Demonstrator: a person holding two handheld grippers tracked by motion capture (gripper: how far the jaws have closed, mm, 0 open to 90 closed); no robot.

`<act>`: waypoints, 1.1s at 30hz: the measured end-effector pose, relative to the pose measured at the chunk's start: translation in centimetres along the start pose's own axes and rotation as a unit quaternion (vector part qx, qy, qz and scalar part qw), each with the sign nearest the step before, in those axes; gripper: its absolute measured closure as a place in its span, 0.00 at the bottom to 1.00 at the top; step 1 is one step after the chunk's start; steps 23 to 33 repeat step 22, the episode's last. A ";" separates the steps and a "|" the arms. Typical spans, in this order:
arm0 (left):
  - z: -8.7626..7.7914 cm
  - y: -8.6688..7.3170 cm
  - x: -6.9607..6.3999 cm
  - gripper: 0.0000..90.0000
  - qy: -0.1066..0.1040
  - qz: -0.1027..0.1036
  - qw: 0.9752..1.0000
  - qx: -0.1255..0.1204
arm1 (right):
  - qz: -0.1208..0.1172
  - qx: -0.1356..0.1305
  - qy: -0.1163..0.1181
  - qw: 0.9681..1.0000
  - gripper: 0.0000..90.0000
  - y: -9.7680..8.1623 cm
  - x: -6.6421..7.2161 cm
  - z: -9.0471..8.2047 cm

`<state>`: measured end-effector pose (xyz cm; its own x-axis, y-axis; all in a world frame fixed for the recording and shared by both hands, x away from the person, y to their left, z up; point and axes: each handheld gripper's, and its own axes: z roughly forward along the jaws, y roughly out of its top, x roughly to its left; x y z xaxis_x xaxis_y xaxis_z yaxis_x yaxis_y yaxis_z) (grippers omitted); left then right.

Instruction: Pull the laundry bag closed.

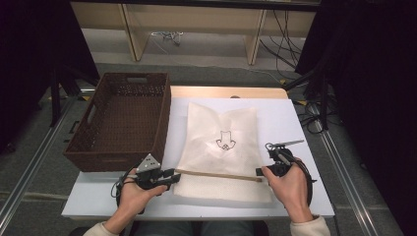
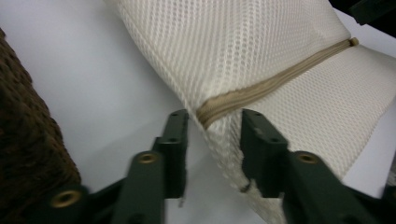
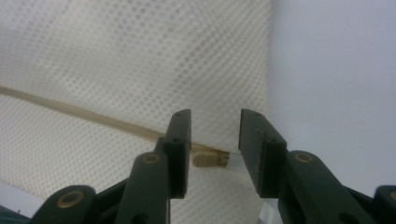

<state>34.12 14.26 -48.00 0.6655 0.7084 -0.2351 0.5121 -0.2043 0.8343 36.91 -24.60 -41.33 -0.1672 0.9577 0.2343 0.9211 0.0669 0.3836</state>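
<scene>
A brown woven basket (image 1: 118, 120) stands at the left of the table, just beside the cream mesh laundry bag (image 1: 221, 147), which lies flat in the middle with a small black drawing on its upper face. Nothing lies between the bag and the grippers. A tan zipper (image 1: 216, 175) runs across the bag near its front edge.

The left gripper (image 1: 169, 176) sits at the zipper's left end; in the left gripper view its jaws stand partly apart with the zipper end (image 2: 210, 112) and the mesh edge between them, the pads not pressing on it. The right gripper (image 1: 259, 173) sits at the zipper's right end, its jaws likewise partly apart around the zipper pull (image 3: 210, 160), clear of it.

The white tabletop (image 1: 290, 123) rests over grey flooring, with pale wooden shelving (image 1: 196, 29) and loose cables beyond and dark curtains at both sides.
</scene>
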 end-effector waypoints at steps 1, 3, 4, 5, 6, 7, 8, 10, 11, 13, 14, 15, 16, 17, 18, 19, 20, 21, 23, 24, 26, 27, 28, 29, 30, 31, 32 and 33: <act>-0.2 0.1 -0.1 0.59 0.009 0.010 1.000 -0.005 | -0.003 -0.003 0.003 1.000 0.72 0.0 -0.3 0.0; -0.5 0.4 -0.4 0.50 0.021 0.021 0.999 -0.018 | -0.001 -0.006 0.004 1.000 0.69 0.2 -0.6 0.0; -0.7 0.5 -0.5 0.46 0.022 0.023 0.999 -0.027 | 0.003 -0.008 0.004 1.000 0.68 0.2 -0.8 0.0; -0.8 0.7 -0.6 0.44 0.025 0.026 0.999 -0.037 | -0.001 -0.013 0.005 1.000 0.68 0.2 -1.0 0.0; -1.0 0.8 -0.7 0.42 0.026 0.035 0.998 -0.042 | 0.005 -0.011 -0.001 1.000 0.67 0.3 -1.0 0.0; -1.1 0.9 -0.9 0.41 0.026 0.036 0.998 -0.048 | 0.004 -0.010 0.001 1.000 0.67 0.3 -1.2 0.1; -1.1 1.0 -1.0 0.40 0.023 0.036 0.998 -0.052 | 0.005 -0.011 0.004 1.000 0.67 0.3 -1.2 0.1; -1.1 1.0 -1.1 0.39 0.019 0.036 0.998 -0.057 | 0.006 -0.013 0.002 1.000 0.67 0.3 -1.2 0.1; -1.1 1.0 -1.1 0.39 0.018 0.037 0.998 -0.057 | 0.003 -0.015 0.003 1.000 0.67 0.3 -1.3 0.1; -1.1 1.0 -1.1 0.37 0.019 0.036 0.997 -0.059 | 0.000 -0.013 0.010 1.000 0.66 0.3 -1.5 0.1; -1.1 1.0 -1.1 0.37 0.017 0.036 0.997 -0.061 | -0.003 -0.019 0.005 1.000 0.66 0.3 -1.6 0.1; -1.1 1.1 -1.1 0.37 0.017 0.037 0.997 -0.061 | -0.003 -0.019 0.004 1.000 0.66 0.3 -1.7 0.1; -1.1 1.1 -1.1 0.37 0.020 0.037 0.997 -0.060 | 0.007 -0.014 0.004 1.000 0.66 0.3 -1.5 0.1; -1.1 1.0 -1.1 0.37 0.020 0.036 0.997 -0.061 | 0.004 -0.013 0.006 1.000 0.65 0.3 -1.6 0.1; -1.1 1.0 -1.1 0.37 0.019 0.038 0.997 -0.060 | 0.007 -0.013 0.005 1.000 0.65 0.3 -1.6 0.1; -1.0 1.1 -1.1 0.37 0.014 0.038 0.997 -0.061 | 0.006 -0.015 0.002 1.000 0.65 0.4 -1.7 0.2; -1.1 1.1 -1.2 0.38 0.017 0.038 0.997 -0.060 | 0.009 -0.012 0.006 1.000 0.65 0.4 -1.6 0.1; -1.1 1.1 -1.2 0.38 0.016 0.041 0.997 -0.061 | 0.005 -0.015 0.004 1.000 0.65 0.4 -1.7 0.2; -1.1 1.1 -1.3 0.39 0.015 0.040 0.997 -0.062 | 0.008 -0.013 0.006 1.000 0.65 0.4 -1.7 0.2; -1.1 1.1 -1.3 0.39 0.015 0.040 0.997 -0.062 | 0.008 -0.013 0.006 1.000 0.65 0.4 -1.7 0.2; -1.1 1.1 -1.3 0.39 0.015 0.040 0.997 -0.062 | 0.008 -0.013 0.006 1.000 0.65 0.4 -1.7 0.2; -1.1 1.1 -1.3 0.39 0.015 0.040 0.997 -0.062 | 0.008 -0.013 0.006 1.000 0.65 0.4 -1.7 0.2; -1.1 1.1 -1.3 0.39 0.015 0.040 0.997 -0.062 | 0.008 -0.013 0.006 1.000 0.65 0.4 -1.7 0.2; -1.1 1.1 -1.3 0.39 0.015 0.040 0.997 -0.062 | 0.008 -0.013 0.006 1.000 0.65 0.4 -1.7 0.2; -1.1 1.1 -1.3 0.39 0.015 0.040 0.997 -0.062 | 0.008 -0.013 0.006 1.000 0.65 0.4 -1.7 0.2; -1.1 1.1 -1.3 0.39 0.015 0.040 0.997 -0.062 | 0.008 -0.013 0.006 1.000 0.65 0.4 -1.7 0.2; -1.1 1.1 -1.3 0.39 0.015 0.040 0.997 -0.062 | 0.008 -0.013 0.006 1.000 0.65 0.4 -1.7 0.2; -1.1 1.1 -1.3 0.39 0.015 0.040 0.997 -0.062 | 0.008 -0.013 0.006 1.000 0.65 0.4 -1.7 0.2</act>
